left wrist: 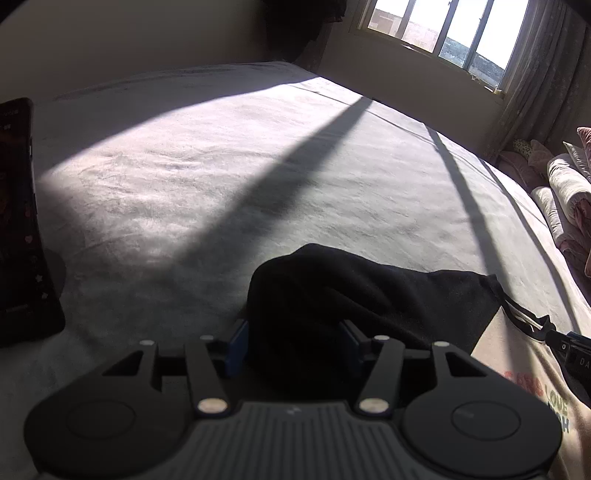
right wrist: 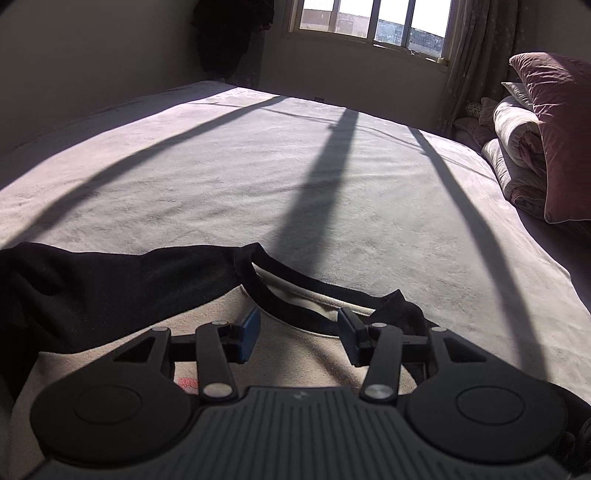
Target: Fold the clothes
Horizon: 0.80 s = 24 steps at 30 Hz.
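Observation:
A cream T-shirt (right wrist: 210, 306) with black sleeves and a black collar (right wrist: 314, 286) lies at the near edge of the bed. In the left wrist view my left gripper (left wrist: 295, 343) is open, and the bunched black sleeve (left wrist: 369, 291) fills the gap between its blue pads (left wrist: 239, 341). The shirt's cream front with coloured lettering (left wrist: 554, 402) shows at the lower right. My right gripper (right wrist: 299, 332) is open just above the cream chest, its fingertips at the collar. The black sleeve (right wrist: 110, 288) stretches to its left. The right gripper's tip (left wrist: 565, 347) shows in the left wrist view.
A wide grey bedspread (right wrist: 258, 166) with sun patches and shadow bars stretches ahead. A dark flat object with small prints (left wrist: 18, 221) stands at the left. Folded quilts (right wrist: 517, 147) and a pink pillow (right wrist: 561, 147) are stacked at the right. A window (right wrist: 369, 18) is beyond.

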Each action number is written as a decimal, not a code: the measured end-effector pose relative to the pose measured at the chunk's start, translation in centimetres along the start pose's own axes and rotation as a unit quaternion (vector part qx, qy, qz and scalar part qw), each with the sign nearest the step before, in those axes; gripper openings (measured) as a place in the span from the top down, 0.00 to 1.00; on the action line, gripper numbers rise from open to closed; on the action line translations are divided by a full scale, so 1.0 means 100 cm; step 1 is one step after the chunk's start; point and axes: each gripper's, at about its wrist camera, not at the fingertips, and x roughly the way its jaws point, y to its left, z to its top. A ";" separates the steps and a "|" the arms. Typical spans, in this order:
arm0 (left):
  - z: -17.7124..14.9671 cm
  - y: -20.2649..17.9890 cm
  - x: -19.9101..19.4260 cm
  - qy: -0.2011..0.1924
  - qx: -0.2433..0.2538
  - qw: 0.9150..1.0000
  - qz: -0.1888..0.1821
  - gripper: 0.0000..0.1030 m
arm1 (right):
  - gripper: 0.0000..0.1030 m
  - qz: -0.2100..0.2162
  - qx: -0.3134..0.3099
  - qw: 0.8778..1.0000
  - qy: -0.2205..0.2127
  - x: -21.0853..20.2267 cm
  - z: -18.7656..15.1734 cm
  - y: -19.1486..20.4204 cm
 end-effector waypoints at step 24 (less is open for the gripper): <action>-0.053 -0.038 -0.051 0.096 0.033 0.990 -0.094 0.43 | 0.48 -0.008 0.069 0.996 0.052 -0.137 -0.122 -0.072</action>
